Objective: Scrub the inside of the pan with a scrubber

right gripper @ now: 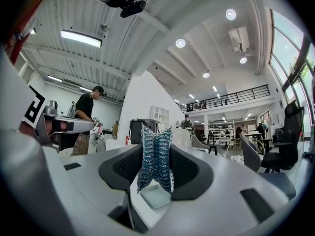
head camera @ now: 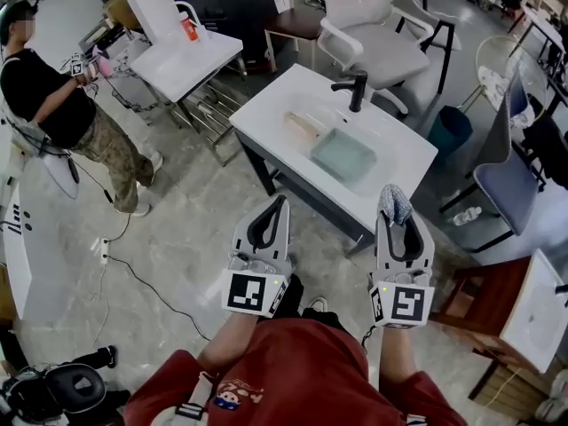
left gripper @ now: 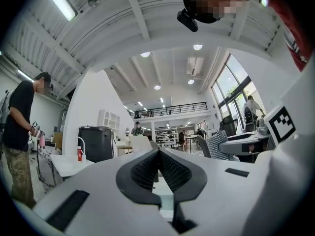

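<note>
Scrubber (head camera: 395, 201) clamped upright in right gripper (head camera: 397, 220) jaws, well apart from the pan (head camera: 344, 155) sunk in the tabletop (head camera: 266, 114), on its near right; left gripper (head camera: 282, 204) on its near left, jaws pressed together, empty.

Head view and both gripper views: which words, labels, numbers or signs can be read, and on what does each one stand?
No text is readable.
Square markers: black-and-white patterns, no letters or numbers.
Print on the red shirt: too blurred to read.
Red bottle: any label is too small to read.
</note>
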`<state>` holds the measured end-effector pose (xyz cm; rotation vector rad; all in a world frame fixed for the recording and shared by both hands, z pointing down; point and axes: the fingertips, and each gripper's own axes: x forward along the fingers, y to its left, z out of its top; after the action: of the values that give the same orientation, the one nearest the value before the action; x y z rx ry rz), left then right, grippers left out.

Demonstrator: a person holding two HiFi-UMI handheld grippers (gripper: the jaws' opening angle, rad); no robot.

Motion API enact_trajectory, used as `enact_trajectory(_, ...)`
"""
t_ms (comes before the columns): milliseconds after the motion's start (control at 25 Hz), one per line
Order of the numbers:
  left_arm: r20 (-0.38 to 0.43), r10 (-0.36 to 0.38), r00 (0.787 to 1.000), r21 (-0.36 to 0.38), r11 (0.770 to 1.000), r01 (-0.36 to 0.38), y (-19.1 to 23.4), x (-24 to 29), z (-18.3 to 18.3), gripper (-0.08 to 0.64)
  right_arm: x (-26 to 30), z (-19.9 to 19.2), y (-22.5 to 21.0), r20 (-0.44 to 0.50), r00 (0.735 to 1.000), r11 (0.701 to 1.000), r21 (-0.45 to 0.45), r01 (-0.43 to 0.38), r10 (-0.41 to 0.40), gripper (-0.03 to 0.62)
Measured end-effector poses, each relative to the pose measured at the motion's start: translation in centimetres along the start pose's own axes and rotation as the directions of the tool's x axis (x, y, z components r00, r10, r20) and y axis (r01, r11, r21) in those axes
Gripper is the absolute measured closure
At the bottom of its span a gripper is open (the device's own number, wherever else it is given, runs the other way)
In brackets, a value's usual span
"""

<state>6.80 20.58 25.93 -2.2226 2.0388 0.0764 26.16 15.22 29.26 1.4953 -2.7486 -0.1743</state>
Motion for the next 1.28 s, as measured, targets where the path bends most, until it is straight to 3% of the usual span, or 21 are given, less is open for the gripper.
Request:
enact_trajectory(240, 0.0, -0.04, 0.999, -0.017, 0.999, 0.04, 1.4, 5.0, -2.1, 0.548, 4.2, -1.8, -1.7, -0.019, 0.999, 0.999, -0.004, 0.041, -0.041, 0.413)
enact_trajectory(560, -0.018, -0.091, 0.996, -0.036, 0.995, 0.09, 6.2, 13.8, -4.5, 0.548, 13.4, -3.4, -2.2, -0.068, 0.995, 0.997, -0.025, 0.071, -0.072, 0.413)
enact_trajectory(760, -0.083, -0.147, 0.986, -0.056, 0.988, 0.142, 9.9, 19.5, -6.6, 0.548, 19.8, -4.2, -1.5, -0.106, 0.991, 0.996, -0.034, 0.082, -0.085, 0.413)
enact_trajectory(1040, -0.076, -0.226, 0.971, -0.073, 0.973, 0.22, 15.1, 26.4, -7.7, 0.548, 27.9, -4.5, -0.2, -0.162, 0.979, 0.991, -0.063, 0.115, -0.124, 0.413)
enact_trajectory(1280, -0.067, -0.31, 0.948, -0.091, 0.948, 0.304, 17.1, 30.5, -9.7, 0.548, 31.1, -5.6, -0.6, -0.19, 0.958, 0.975, -0.085, 0.204, -0.216, 0.413)
